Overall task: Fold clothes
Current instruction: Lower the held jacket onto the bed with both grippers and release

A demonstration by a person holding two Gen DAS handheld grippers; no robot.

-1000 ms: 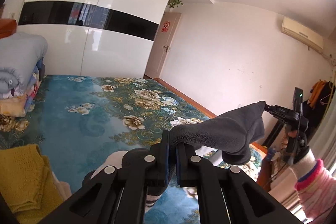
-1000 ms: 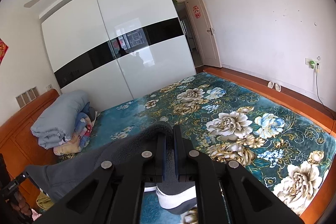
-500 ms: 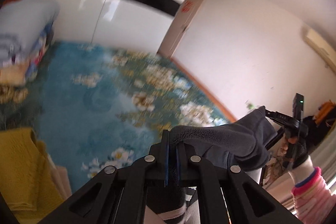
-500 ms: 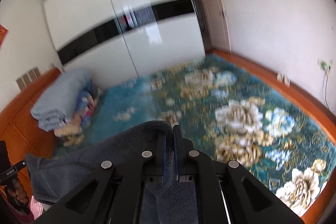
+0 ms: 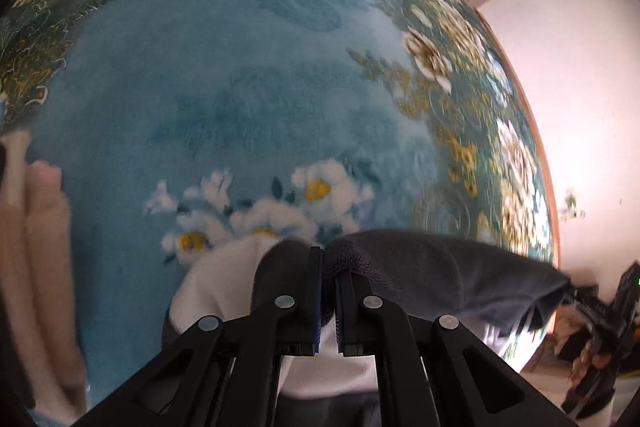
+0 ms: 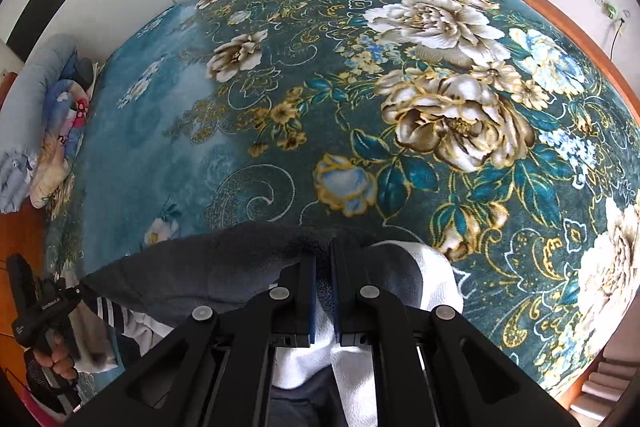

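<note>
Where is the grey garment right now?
The grey garment hangs stretched between the left gripper and right gripper, above the near edge of the floral bedspread.

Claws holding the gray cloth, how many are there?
2. The left claw pinches one end of the gray cloth; the right claw pinches the other end, both above the flowery blanket.

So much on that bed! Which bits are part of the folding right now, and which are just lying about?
Part of the job:
- grey and white garment, stretched between both claws
- left claw, shut on it
- right claw, shut on it
- floral bedspread, under the garment

Just lying about:
- stacked quilts at the head of the bed
- beige cloth at the left edge
</note>
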